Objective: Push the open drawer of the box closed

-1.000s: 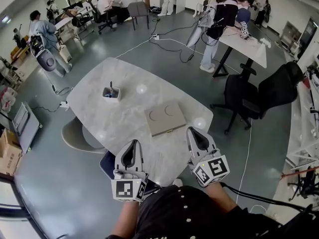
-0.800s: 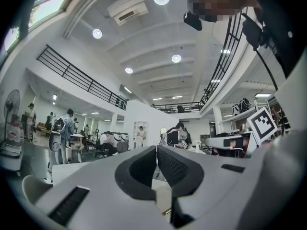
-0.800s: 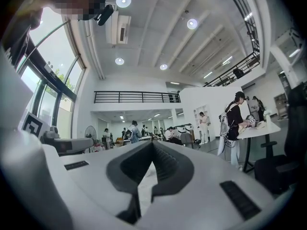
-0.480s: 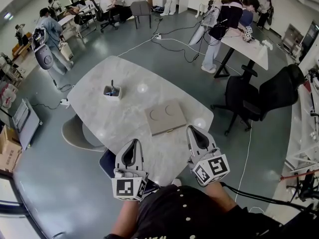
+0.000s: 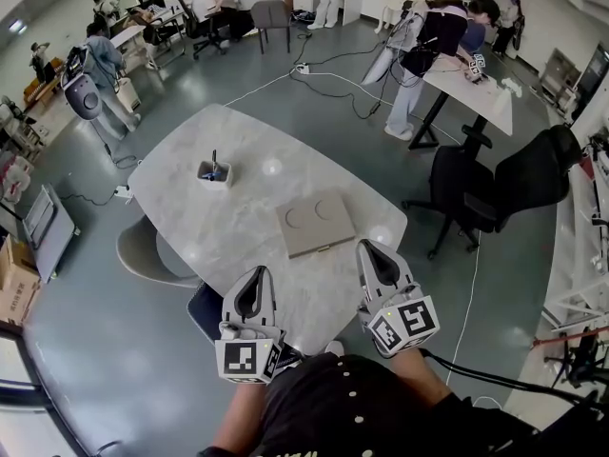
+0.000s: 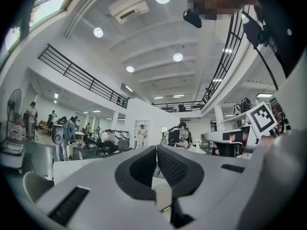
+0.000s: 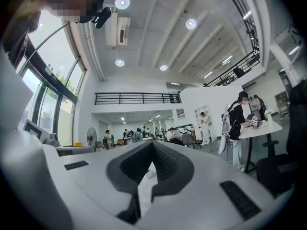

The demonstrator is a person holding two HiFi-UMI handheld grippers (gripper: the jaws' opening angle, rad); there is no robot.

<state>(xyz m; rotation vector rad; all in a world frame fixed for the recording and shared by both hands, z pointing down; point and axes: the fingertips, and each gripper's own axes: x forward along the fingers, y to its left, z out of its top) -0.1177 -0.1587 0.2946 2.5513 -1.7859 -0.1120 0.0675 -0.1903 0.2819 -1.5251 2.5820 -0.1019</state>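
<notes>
Toward the near edge of the pale marble worktop (image 5: 219,227) lies the flat tan box (image 5: 315,224); whether its drawer stands out is too small to tell. At that edge the left gripper (image 5: 253,274) and right gripper (image 5: 368,250) hover clenched and empty, short of it.

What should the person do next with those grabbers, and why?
Probably ease the right gripper toward the near edge of the box, where its drawer seems to stick out. It and the left gripper hover shut, empty, short of the box.
</notes>
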